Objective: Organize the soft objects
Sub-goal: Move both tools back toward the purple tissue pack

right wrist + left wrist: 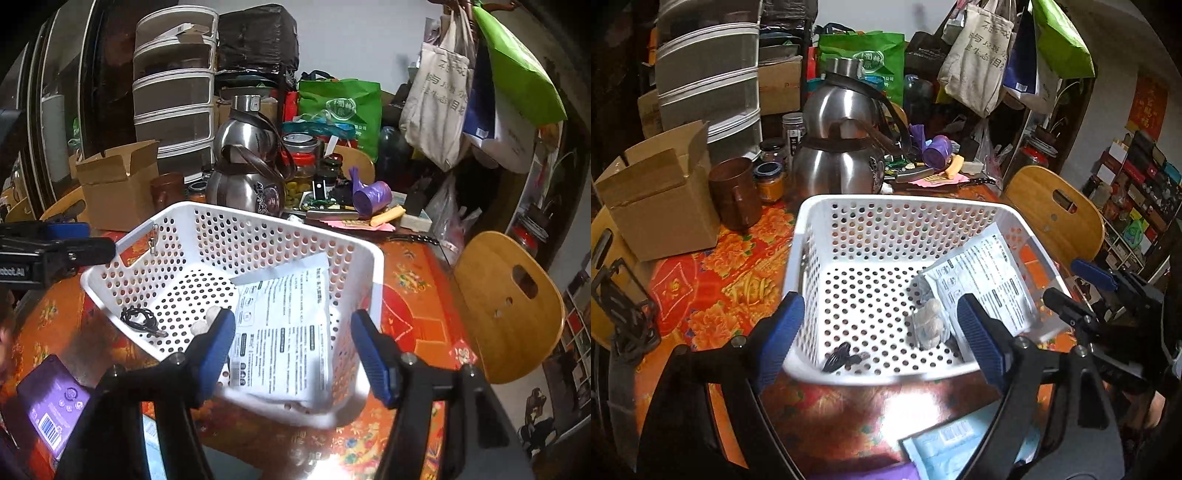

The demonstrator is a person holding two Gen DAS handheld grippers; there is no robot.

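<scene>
A white perforated basket [886, 201] [258, 221] stands on the flowered tablecloth. Inside it a white printed pouch [990, 284] [284, 332] leans against the right wall. Beside the pouch lie a clear pack of beige round soft pieces [929, 323] [207, 321] and a coiled black cable [838, 360] [142, 321]. My left gripper [879, 302] [88, 238] hangs open over the basket's near side, holding nothing. My right gripper [291, 319] [1075, 288] is open above the pouch, its pads clear of it.
Behind the basket stand a steel kettle [838, 147], a brown cup [735, 192] and an open cardboard box [661, 199]. A wooden chair [509, 306] is at the right. A light blue packet [949, 450] and a purple pack [51, 402] lie on the near table.
</scene>
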